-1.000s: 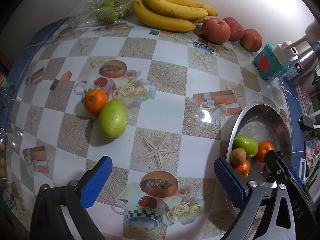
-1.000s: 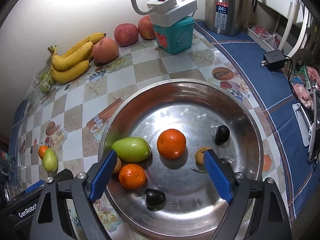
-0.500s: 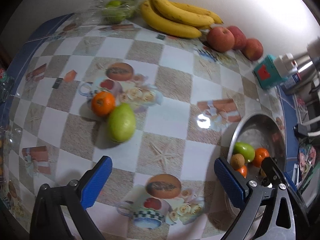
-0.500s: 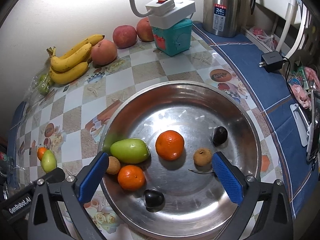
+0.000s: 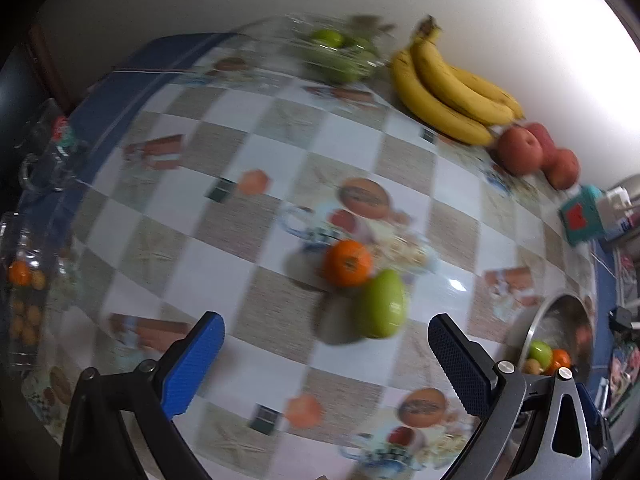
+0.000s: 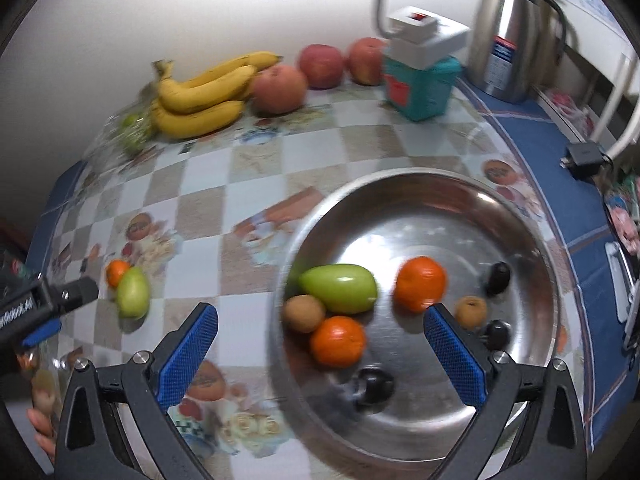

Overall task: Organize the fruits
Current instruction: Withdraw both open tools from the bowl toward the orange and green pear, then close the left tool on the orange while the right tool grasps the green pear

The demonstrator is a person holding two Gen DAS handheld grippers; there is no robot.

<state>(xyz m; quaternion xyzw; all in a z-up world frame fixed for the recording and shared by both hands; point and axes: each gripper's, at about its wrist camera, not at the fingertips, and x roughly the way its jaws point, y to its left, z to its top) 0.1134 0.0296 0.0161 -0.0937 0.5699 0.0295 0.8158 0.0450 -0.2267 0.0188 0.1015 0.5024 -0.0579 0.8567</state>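
Note:
A green mango [image 5: 380,305] and an orange [image 5: 347,263] lie touching on the checkered tablecloth, just ahead of my open, empty left gripper [image 5: 324,354]. Both also show in the right wrist view, mango [image 6: 133,293] and orange [image 6: 116,271]. A steel bowl [image 6: 532,216] holds a green mango [image 6: 340,288], two oranges [image 6: 420,283], brown and dark small fruits. My right gripper [image 6: 320,346] is open and empty above the bowl's left rim. The bowl shows at the right of the left wrist view [image 5: 536,328].
Bananas [image 6: 204,96] and three red apples [image 6: 279,89] lie along the back wall, with a bag of green fruit [image 5: 340,56]. A teal box with a power strip [image 6: 420,76], a steel kettle [image 6: 516,40] and a charger [image 6: 584,158] stand at the right.
The left gripper has swung left, so the mango and orange now sit ahead of its jaws. The right gripper has shifted left over the bowl's rim. Both views are blurred by motion.

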